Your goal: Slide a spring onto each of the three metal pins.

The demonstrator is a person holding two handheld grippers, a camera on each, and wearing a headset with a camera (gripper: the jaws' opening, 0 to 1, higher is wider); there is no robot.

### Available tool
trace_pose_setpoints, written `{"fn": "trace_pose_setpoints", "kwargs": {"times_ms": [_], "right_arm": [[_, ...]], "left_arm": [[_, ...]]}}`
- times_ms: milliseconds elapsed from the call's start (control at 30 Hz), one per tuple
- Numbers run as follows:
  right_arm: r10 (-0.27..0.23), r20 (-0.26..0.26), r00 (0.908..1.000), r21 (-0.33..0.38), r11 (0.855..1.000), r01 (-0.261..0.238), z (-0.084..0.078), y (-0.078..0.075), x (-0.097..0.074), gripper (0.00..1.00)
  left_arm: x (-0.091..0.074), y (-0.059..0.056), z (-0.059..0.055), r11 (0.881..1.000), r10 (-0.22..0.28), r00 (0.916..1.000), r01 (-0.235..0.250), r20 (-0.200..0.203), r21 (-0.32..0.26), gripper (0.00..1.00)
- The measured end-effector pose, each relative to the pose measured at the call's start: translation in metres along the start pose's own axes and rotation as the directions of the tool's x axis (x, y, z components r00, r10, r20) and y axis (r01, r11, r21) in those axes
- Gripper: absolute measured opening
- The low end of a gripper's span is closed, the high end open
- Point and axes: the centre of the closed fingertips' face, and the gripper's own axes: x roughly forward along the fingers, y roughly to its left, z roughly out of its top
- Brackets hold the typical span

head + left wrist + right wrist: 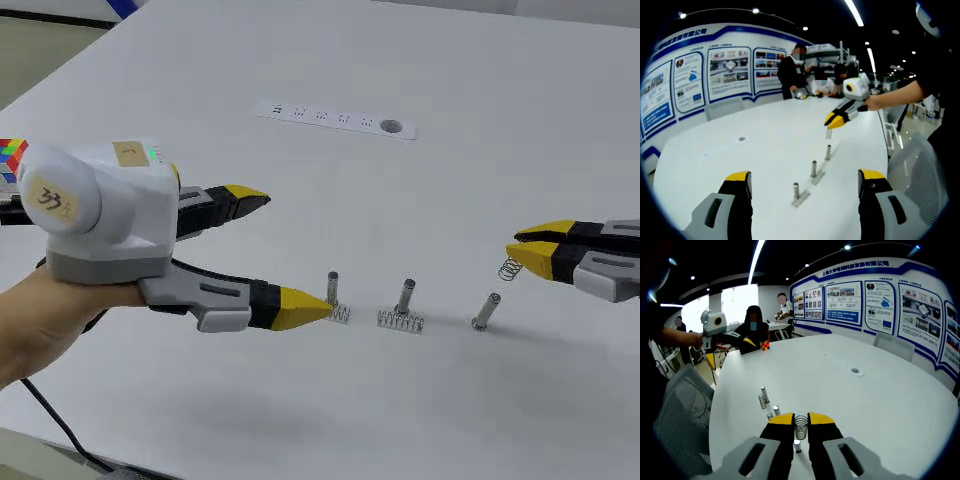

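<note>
Spring (510,268) pinched between nearly closed jaws of right gripper (528,246), up beside right pin (486,311), not on it; we read that pin as leaning. Middle pin (405,295) and left pin (333,285) upright, second spring (400,320) and third spring (341,314) lying at their feet; touching or not, we cannot tell. Left gripper (296,254) spread wide, empty, lower tip near left pin. Right gripper body cut off at picture edge. White table (450,150), power strip (335,117) on far side
</note>
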Motion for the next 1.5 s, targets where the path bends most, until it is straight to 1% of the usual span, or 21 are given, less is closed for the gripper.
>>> {"fn": "trace_pose_setpoints", "kwargs": {"times_ms": [133,267,567,600,633,667,867,1033,1367,1500], "right_arm": [[0.011,-0.013,0.9998,0.01,1.0,-0.011,-0.007,0.004,0.004,0.1],[0.019,-0.023,0.9996,0.017,1.0,-0.019,-0.012,0.004,0.007,0.1],[0.017,-0.046,0.9988,0.027,1.0,-0.016,-0.017,0.005,0.008,0.1],[0.019,-0.045,0.9988,0.03,0.999,-0.018,-0.018,0.005,0.008,0.1],[0.023,-0.045,0.9987,0.034,0.999,-0.021,-0.019,0.005,0.009,0.1],[0.022,-0.045,0.9988,0.035,0.999,-0.021,-0.019,0.006,0.009,0.1],[0.024,-0.066,0.9975,0.032,0.999,-0.022,-0.028,0.007,0.016,0.11],[0.029,-0.075,0.9967,0.034,0.999,-0.026,-0.035,0.01,0.02,0.11],[0.025,-0.104,0.9943,0.008,1.0,-0.024,-0.053,0.017,0.026,0.11],[0.021,-0.142,0.9897,-0.038,0.999,-0.027,-0.061,0.018,0.028,0.11]], "left_arm": [[0.0,0.0,-0.007,1.0,0.001,0.9996,-0.001,-0.027,-0.002,0.95],[0.0,-0.001,-0.011,1.0,-0.002,0.9993,0.002,-0.039,-0.021,1.0],[-0.002,-0.001,-0.015,0.999,-0.002,0.999,0.0,-0.045,-0.033,0.99],[-0.002,-0.001,-0.014,0.999,-0.002,0.9993,0.001,-0.038,-0.045,0.99],[-0.002,0.0,-0.012,0.998,-0.002,0.9998,0.0,-0.022,-0.06,0.99],[-0.002,0.0,-0.011,0.998,-0.001,0.9999,-0.001,-0.017,-0.064,0.99],[-0.004,-0.001,-0.013,0.998,-0.001,0.9997,-0.001,-0.026,-0.061,0.99],[-0.006,0.001,-0.015,0.998,0.011,0.9995,-0.013,-0.03,-0.063,0.99],[-0.006,-0.003,-0.018,0.998,0.0,0.9991,-0.003,-0.042,-0.066,0.98],[-0.007,-0.004,-0.02,0.998,0.0,0.9987,-0.003,-0.05,-0.065,0.97]]}}
